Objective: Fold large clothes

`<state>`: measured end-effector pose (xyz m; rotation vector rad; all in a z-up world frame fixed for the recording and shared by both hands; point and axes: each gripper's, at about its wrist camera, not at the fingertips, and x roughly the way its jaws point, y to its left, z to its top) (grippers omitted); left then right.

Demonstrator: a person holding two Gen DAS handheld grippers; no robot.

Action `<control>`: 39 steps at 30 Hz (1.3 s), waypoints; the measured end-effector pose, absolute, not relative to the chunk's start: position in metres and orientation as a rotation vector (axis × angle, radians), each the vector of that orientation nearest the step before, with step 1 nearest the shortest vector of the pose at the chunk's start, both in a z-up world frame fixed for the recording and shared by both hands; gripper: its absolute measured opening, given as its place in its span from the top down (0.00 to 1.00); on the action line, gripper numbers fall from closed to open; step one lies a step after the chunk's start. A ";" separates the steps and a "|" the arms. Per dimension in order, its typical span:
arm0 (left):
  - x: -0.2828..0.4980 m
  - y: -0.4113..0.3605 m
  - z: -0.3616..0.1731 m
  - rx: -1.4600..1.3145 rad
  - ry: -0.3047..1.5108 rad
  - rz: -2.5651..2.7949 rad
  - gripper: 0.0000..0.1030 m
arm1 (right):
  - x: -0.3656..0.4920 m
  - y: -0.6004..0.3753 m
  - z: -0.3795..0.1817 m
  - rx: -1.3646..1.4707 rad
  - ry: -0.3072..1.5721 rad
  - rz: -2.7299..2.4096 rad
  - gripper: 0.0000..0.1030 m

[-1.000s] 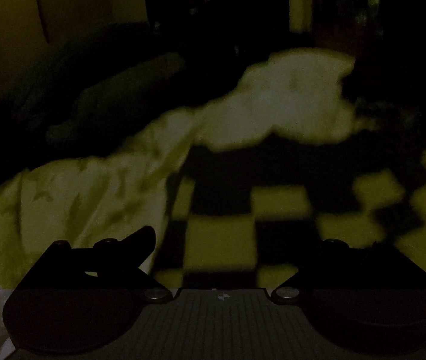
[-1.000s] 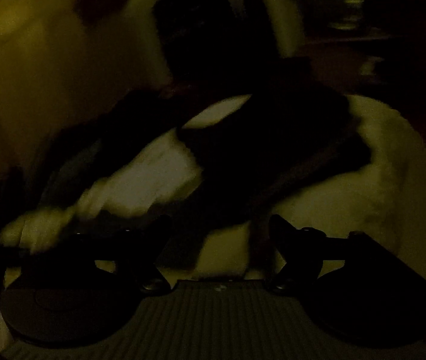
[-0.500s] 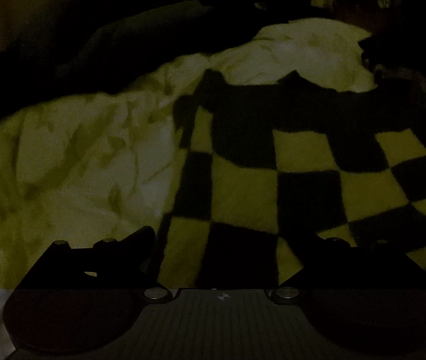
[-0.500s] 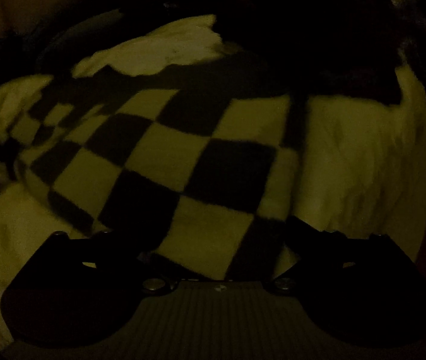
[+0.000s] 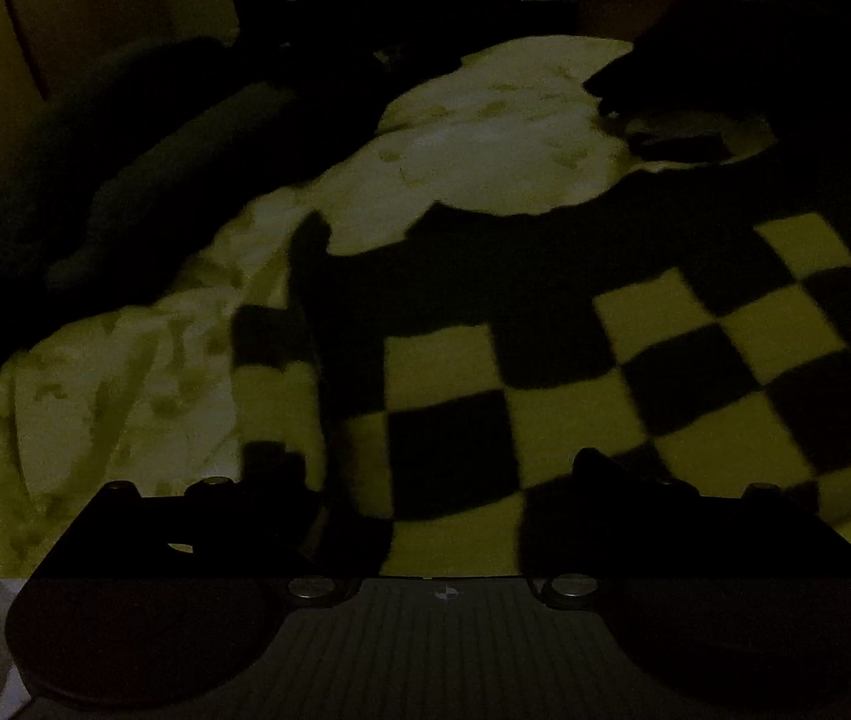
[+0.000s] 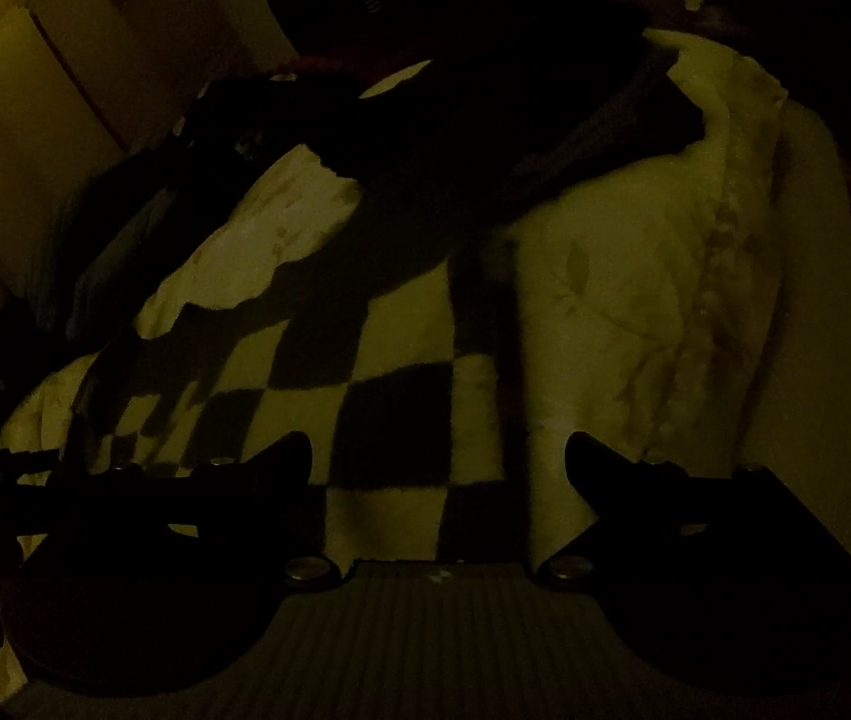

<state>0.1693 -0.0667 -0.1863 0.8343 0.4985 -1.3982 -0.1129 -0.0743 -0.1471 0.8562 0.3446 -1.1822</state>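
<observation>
The scene is very dark. A large checkered garment (image 5: 575,360) with dark and light squares lies spread on a pale rumpled bed cover (image 5: 125,396). My left gripper (image 5: 437,468) is open, its fingers just above the garment's near left edge, nothing between them. In the right wrist view the same checkered garment (image 6: 377,372) lies below my right gripper (image 6: 437,450), which is open over its near right edge. The pale cover (image 6: 665,276) shows to the right.
A dark heap of cloth (image 5: 143,138) lies at the back left of the bed. Another dark cloth (image 6: 485,138) lies across the far end of the garment. A pale wall or cupboard (image 6: 23,108) stands at the left.
Both grippers have swung down toward the bed and come close over the checkered garment's near edge. Both stay open.
</observation>
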 end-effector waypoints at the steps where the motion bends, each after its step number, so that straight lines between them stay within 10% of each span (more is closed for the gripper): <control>1: 0.167 -0.066 -0.185 0.831 0.501 -1.405 0.00 | -0.114 -0.075 -0.147 0.865 0.336 -1.179 0.10; 29: 0.120 -0.050 -0.175 0.836 0.407 -1.560 0.00 | -0.147 -0.093 -0.159 1.105 0.053 -1.121 0.09; 39: 0.017 0.016 -0.214 1.127 -0.288 -1.793 0.00 | -0.157 -0.100 -0.167 1.180 -0.018 -1.103 0.08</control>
